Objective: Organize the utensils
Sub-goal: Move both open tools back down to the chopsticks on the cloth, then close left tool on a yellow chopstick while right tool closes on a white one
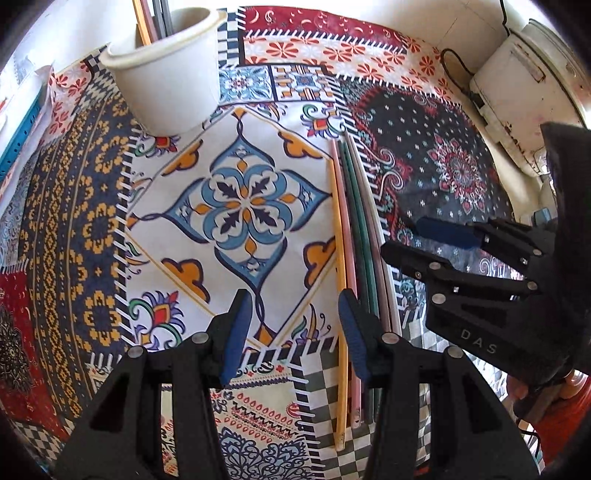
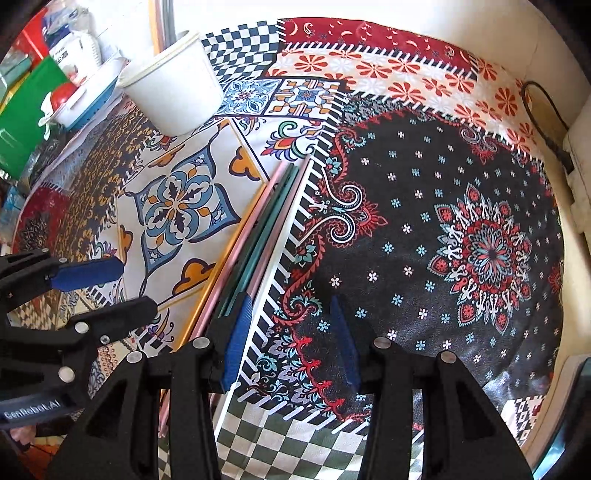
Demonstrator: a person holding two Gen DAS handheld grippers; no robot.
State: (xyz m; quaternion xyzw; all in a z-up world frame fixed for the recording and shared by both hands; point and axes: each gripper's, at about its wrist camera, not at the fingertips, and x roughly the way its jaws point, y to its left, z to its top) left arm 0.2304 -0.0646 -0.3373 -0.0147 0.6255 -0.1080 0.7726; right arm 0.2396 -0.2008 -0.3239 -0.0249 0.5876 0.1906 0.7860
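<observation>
The desk is covered by a patchwork-print tablecloth (image 1: 236,199): green-and-white checks at the near edge, a blue-and-orange floral tile in the middle, a black panel with red medallions to the right, red and white flower bands at the far side against a pale wall.

The left gripper (image 1: 291,332) hangs above the floral tile with its jaws wide and nothing between them. The right gripper (image 2: 291,339) hangs over the black panel's border, jaws likewise wide and empty.

A bundle of chopsticks (image 1: 356,236) in yellow, pink, green and white lies flat on the cloth, sticks side by side, their long axis running from the near edge away toward the far side. In the left wrist view the bundle passes under the right-hand finger of the left gripper, outside its gap; in the right wrist view it lies just left of that gripper's left finger.

Farther back stands a white cup (image 1: 166,70) holding more upright chopsticks (image 1: 155,18). Beyond it on the left sit a blue-and-white basket (image 2: 88,99) and assorted clutter; a white appliance (image 1: 517,96) with a black cable (image 2: 546,118) stands at the far right.
</observation>
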